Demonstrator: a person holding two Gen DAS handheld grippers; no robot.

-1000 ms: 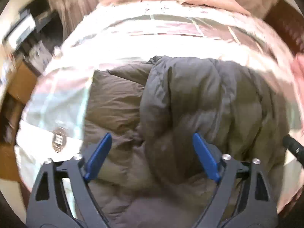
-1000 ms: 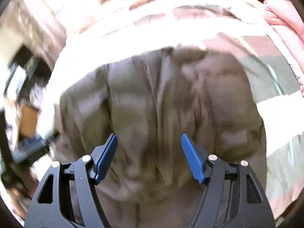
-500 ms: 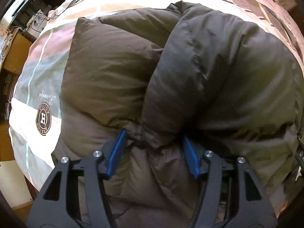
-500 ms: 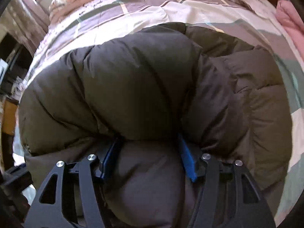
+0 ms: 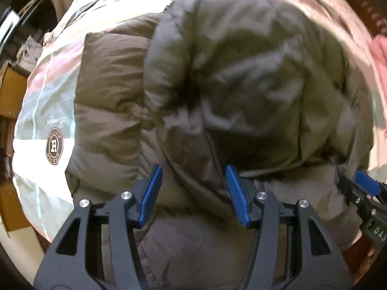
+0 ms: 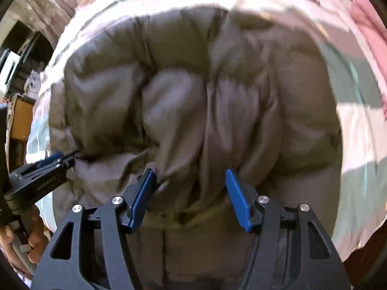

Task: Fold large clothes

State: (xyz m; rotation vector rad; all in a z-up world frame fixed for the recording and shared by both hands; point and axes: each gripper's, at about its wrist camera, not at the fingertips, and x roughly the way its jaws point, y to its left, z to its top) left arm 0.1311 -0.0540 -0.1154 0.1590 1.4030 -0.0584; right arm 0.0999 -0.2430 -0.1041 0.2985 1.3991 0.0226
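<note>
Dark grey-brown puffer jacket (image 5: 241,84) lies bunched and partly folded on the bed, on a pale bedspread (image 5: 41,91) with pink, green and cream blocks and a round "H" logo (image 5: 54,146) left of the jacket. Left gripper (image 5: 193,194) points down into the jacket's near edge; a padded fold sits between its blue pads and both pads look pressed against the fabric, so it reads as clamped on the jacket after its jaws narrowed over the last second. Right gripper (image 6: 191,198) is on the same near edge, further right; a ridge of fabric bulges up between its pads, but its jaws have just widened a bit and the frame is motion-blurred, so can't say whether it's really pinching or only straddling. Each gripper shows at the edge of the other's view. Person's hand (image 6: 21,239) visible lower left in the right wrist view, wrapped round the left gripper's handle.
</note>
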